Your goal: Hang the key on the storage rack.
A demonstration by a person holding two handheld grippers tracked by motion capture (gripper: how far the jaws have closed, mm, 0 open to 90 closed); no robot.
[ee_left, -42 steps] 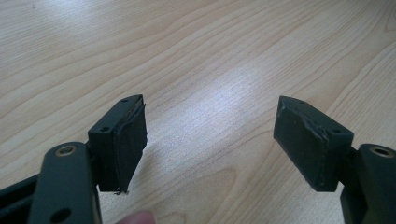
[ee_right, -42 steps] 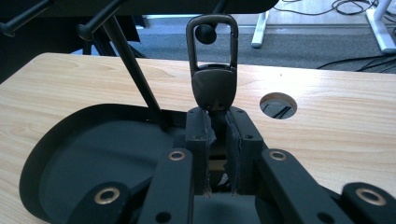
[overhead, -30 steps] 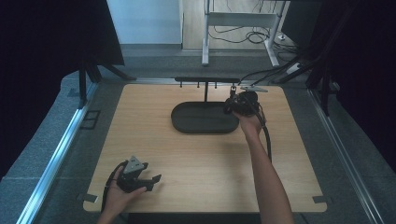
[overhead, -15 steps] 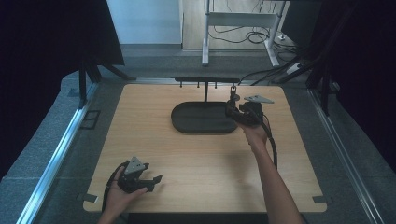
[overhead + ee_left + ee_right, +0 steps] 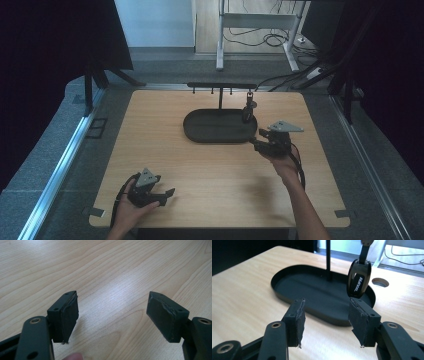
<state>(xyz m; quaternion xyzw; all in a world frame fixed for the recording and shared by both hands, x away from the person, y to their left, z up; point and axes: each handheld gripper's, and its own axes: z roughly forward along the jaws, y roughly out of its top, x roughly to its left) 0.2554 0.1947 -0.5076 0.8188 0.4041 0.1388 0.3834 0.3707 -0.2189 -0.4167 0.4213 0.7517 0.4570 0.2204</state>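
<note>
A black key fob (image 5: 247, 112) marked HAVAL (image 5: 359, 282) hangs from the right end of a black rack bar (image 5: 220, 85), over a black oval tray (image 5: 210, 127). My right gripper (image 5: 257, 140) hovers just in front of the tray's right end. It is open and empty (image 5: 325, 317), and the fob dangles a short way beyond its right finger (image 5: 362, 320). My left gripper (image 5: 169, 196) rests near the table's front left. Its jaws are wide open over bare wood (image 5: 112, 315).
The rack's thin post (image 5: 328, 260) rises from the tray's middle. A round hole (image 5: 380, 282) pierces the tabletop behind the tray. Cables and a metal stand base (image 5: 255, 20) lie on the floor beyond the table. Dark curtains flank both sides.
My right gripper has drawn back from the hanging fob toward the near side of the table. The fob stays on its hook. The left gripper has not moved.
</note>
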